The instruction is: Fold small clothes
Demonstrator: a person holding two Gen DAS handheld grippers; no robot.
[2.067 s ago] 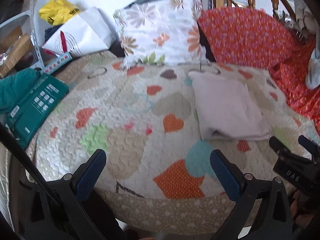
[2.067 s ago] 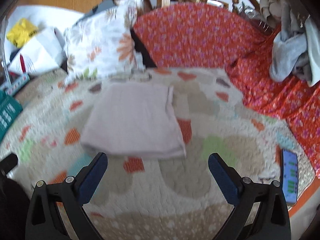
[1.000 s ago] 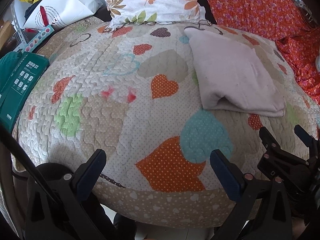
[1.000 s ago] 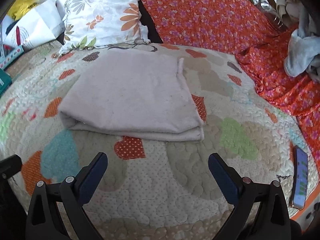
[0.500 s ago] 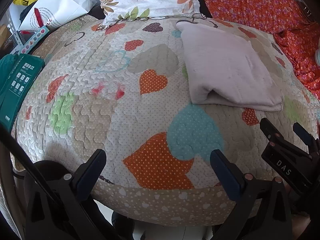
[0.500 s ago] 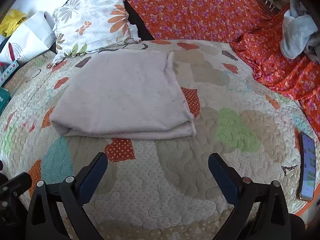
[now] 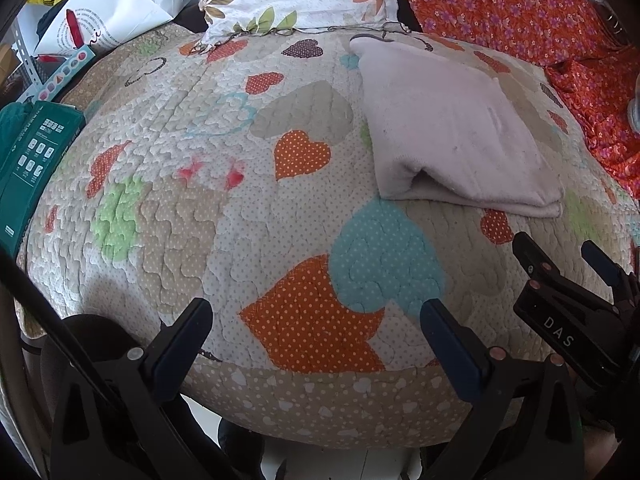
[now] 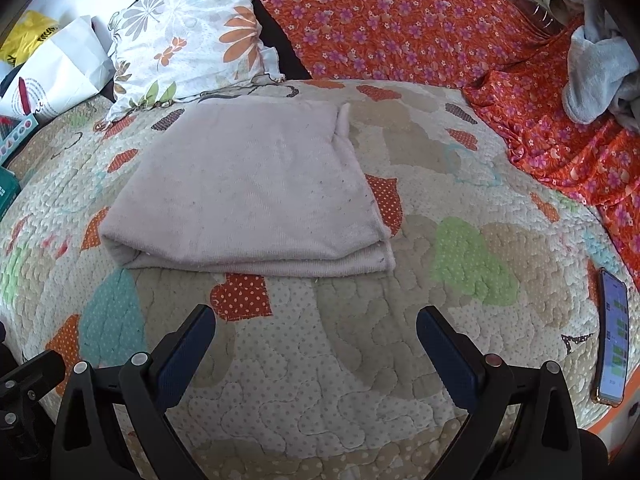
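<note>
The right gripper (image 8: 316, 338) hovers above the near part of the heart-patterned quilt (image 8: 460, 264), jaws spread wide and empty. Its two blue-padded fingers (image 8: 186, 350) point toward the folded pale-pink garment (image 8: 248, 184), which lies just ahead of the tips and apart from them. The garment rests flat on the quilt as a rough rectangle — several stacked layers show along its near edge, and a rounded fold forms its left side. A red dotted heart patch sits between the garment's near edge and the left finger.

The left gripper (image 7: 316, 336) is likewise wide open and holds nothing. It is positioned over the quilt's near border, above an orange heart patch and a teal one. In the left wrist view the folded garment (image 7: 452, 128) lies ahead and to the right, well apart from the fingers; the right gripper's black frame (image 7: 572, 316) appears at the right edge of this view, near the garment's front corner.

Surrounding items:
- Floral pillow (image 8: 188, 44) — just behind the garment.
- Orange floral cloth (image 8: 400, 20) — behind and to the right.
- Smartphone (image 8: 612, 338) — screen lit, on the quilt's right edge.
- Green box (image 7: 28, 160) — at the left edge of the quilt.
- White paper bag (image 7: 112, 4) — far left, beside the pillow.
</note>
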